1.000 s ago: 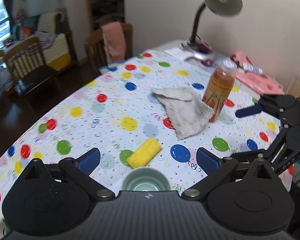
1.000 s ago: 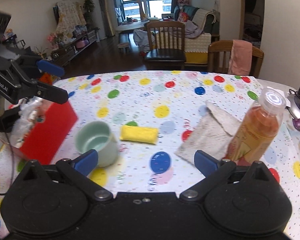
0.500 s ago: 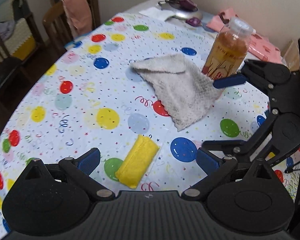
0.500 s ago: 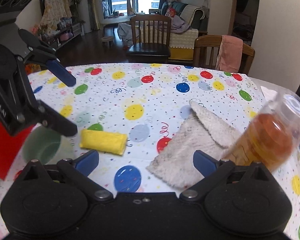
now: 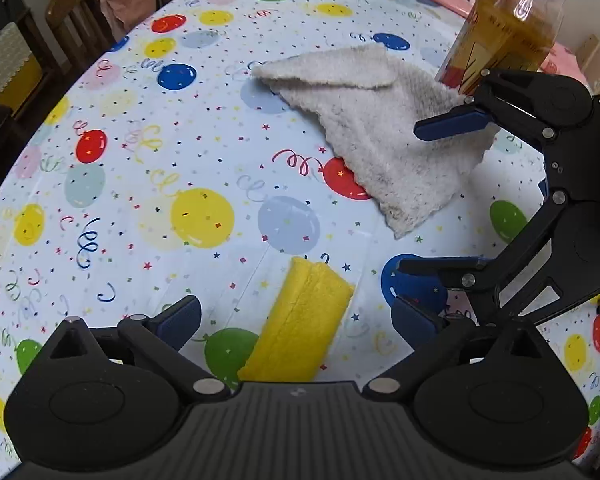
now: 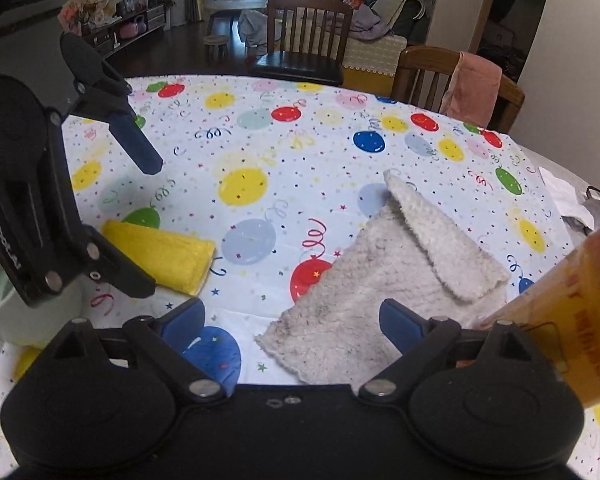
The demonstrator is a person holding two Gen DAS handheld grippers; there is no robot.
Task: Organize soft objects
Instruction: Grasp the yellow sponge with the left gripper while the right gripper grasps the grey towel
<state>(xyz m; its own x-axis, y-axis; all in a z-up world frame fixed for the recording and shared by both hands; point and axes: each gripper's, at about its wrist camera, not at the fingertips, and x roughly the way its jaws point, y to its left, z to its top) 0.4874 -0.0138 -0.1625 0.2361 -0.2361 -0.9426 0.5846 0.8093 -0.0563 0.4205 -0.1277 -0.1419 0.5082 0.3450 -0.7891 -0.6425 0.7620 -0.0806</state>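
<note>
Both hand-held grippers have come down toward the bench since a second ago, so the cloths now loom far larger in each wrist view and the green cup that sat at the bottom of the left view has dropped out of it.

Nearest the left hand-held gripper, the rolled yellow cloth lies on the balloon-print tablecloth directly between the spread blue fingertips, its near end hidden under the gripper body. The jaws stand wide apart and neither pad touches the cloth.

The right hand-held gripper hangs over the near corner of the grey-white towel. Its jaws are open and closing slowly, with the towel's edge between the tips but not pinched. In the left view the same gripper reaches in from the right, one blue finger over the towel's far side.

Farther on, the towel lies flat with one flap folded back over itself. The orange drink bottle stands just beside the towel's right edge. The pale green cup shows at the left edge of the right view, behind the left gripper's frame.

Beyond the bench stand two wooden chairs, one with a pink cloth draped over its back.
</note>
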